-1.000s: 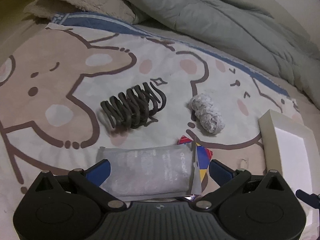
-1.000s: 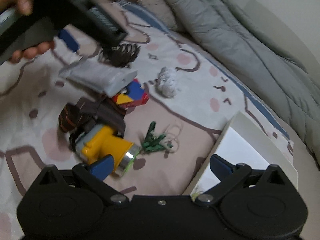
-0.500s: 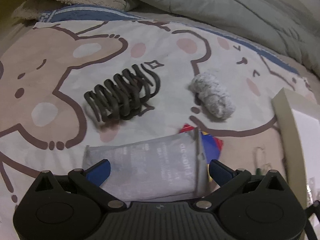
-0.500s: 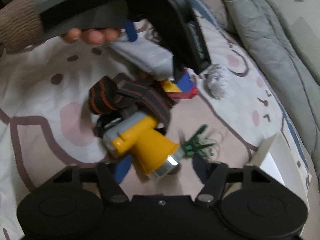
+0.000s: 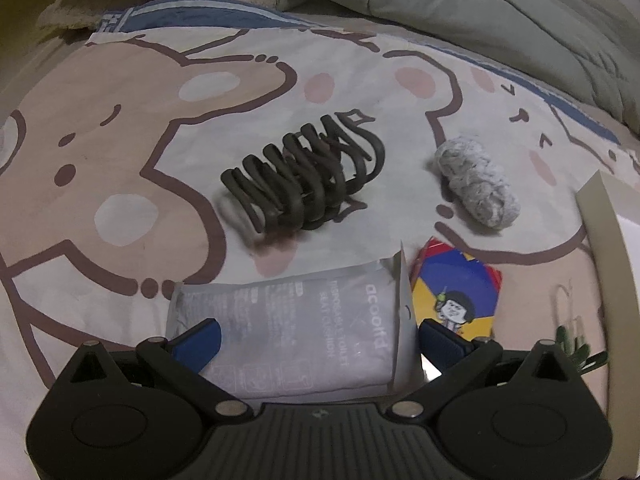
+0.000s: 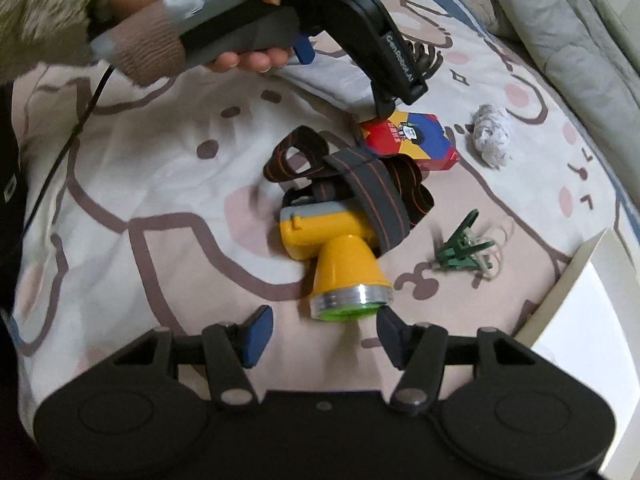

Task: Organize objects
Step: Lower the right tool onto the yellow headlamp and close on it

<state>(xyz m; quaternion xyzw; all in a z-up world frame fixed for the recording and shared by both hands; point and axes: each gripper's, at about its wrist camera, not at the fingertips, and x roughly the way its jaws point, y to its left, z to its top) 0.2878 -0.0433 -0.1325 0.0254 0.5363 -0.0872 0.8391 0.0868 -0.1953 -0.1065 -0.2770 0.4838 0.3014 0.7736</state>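
Note:
My left gripper (image 5: 316, 336) is open around a grey packet of toilet seat covers (image 5: 292, 332) lying on the bed sheet; whether the pads touch it I cannot tell. Beside it lies a red, blue and yellow card box (image 5: 456, 300). My right gripper (image 6: 320, 336) is open, its fingers either side of the lens of a yellow headlamp (image 6: 340, 264) with a dark striped strap (image 6: 360, 184). The left gripper body (image 6: 360, 40) and the hand holding it show in the right wrist view.
A dark claw hair clip (image 5: 308, 176), a grey yarn bundle (image 5: 476, 188), a green clip with string (image 6: 464, 248) and the card box (image 6: 412, 140) lie on the cartoon-print sheet. A white open box (image 6: 576, 304) stands at the right. A grey quilt (image 5: 480, 12) is behind.
My right gripper moved forward and left, down to the yellow headlamp, so its fingers now flank the lens. My left gripper drifted slightly over the grey packet.

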